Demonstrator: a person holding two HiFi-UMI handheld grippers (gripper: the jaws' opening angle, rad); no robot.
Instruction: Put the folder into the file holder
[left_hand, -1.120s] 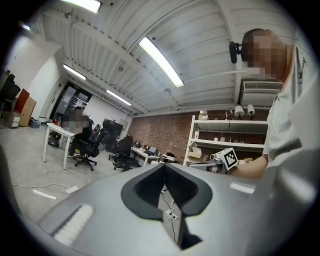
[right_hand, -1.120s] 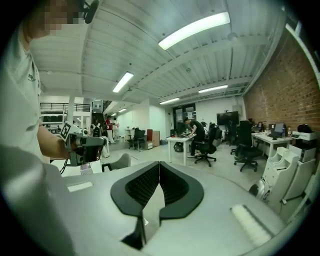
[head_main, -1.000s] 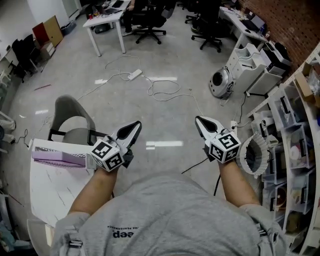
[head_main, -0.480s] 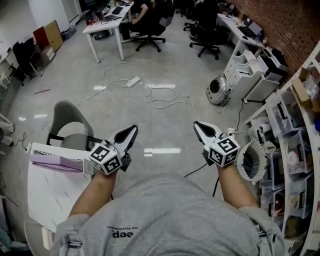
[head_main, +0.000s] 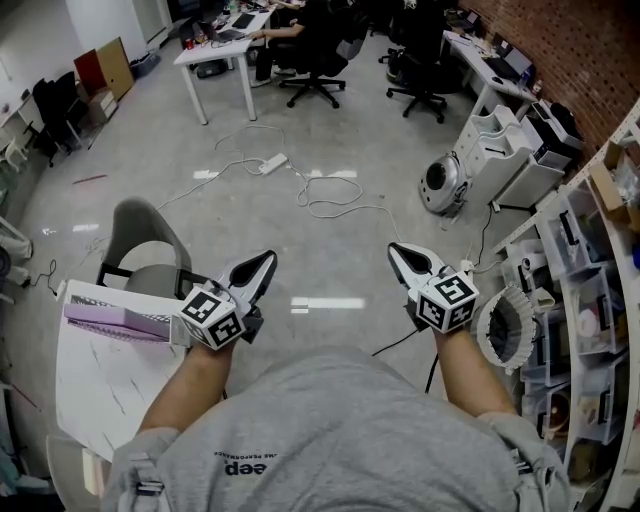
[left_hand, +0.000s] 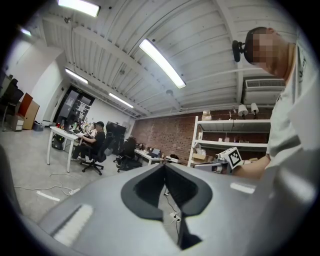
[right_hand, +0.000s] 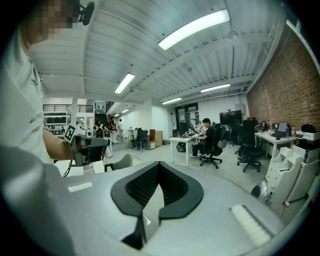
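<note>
A flat lilac folder (head_main: 112, 321) lies on the white table (head_main: 100, 390) at the left of the head view; I cannot make out a file holder. My left gripper (head_main: 262, 262) hovers in the air just right of the table, shut and empty, its tips pointing away over the floor. My right gripper (head_main: 397, 250) is level with it further right, also shut with nothing in it. In the left gripper view the jaws (left_hand: 164, 165) meet at the tips, and in the right gripper view (right_hand: 159, 164) they also meet. The right gripper view shows the left gripper (right_hand: 85, 145) at the left.
A grey chair (head_main: 140, 235) stands behind the table. Cables and a power strip (head_main: 272, 160) lie on the floor ahead. Shelves with bins (head_main: 590, 300) line the right side, with a white machine (head_main: 440, 185) near them. A person sits at a white desk (head_main: 225, 45) far back.
The head view has shifted slightly. Both grippers have stayed shut and almost still.
</note>
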